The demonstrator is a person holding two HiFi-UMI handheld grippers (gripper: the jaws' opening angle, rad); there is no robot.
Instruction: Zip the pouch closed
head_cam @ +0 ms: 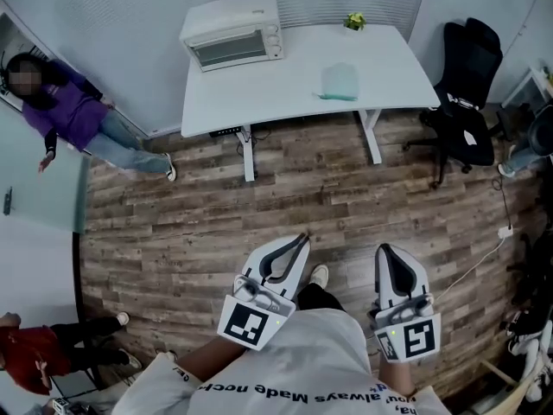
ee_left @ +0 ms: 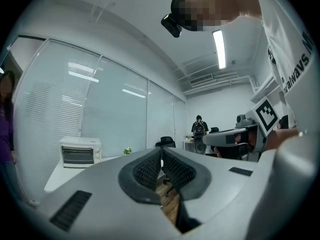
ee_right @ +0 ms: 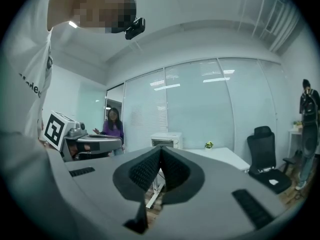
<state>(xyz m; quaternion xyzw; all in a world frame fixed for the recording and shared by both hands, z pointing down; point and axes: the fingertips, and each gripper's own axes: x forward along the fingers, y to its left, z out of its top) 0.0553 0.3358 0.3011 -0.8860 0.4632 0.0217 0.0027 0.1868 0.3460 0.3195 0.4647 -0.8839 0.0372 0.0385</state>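
Across the wood floor [head_cam: 173, 232], my white table [head_cam: 285, 80] carries the pouch [head_cam: 340, 82]; I hold left tongs [head_cam: 301, 238] and right tongs [head_cam: 383, 250] closed, empty.

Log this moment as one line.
pouch: on table, untouched | left hand-held gripper: shut, empty | right hand-held gripper: shut, empty

We hold both grippers near our body, side by side and apart, pointing level toward the far side. Our left gripper [head_cam: 301, 239] has its jaws together, empty. Our right gripper [head_cam: 382, 249] is closed too, empty.
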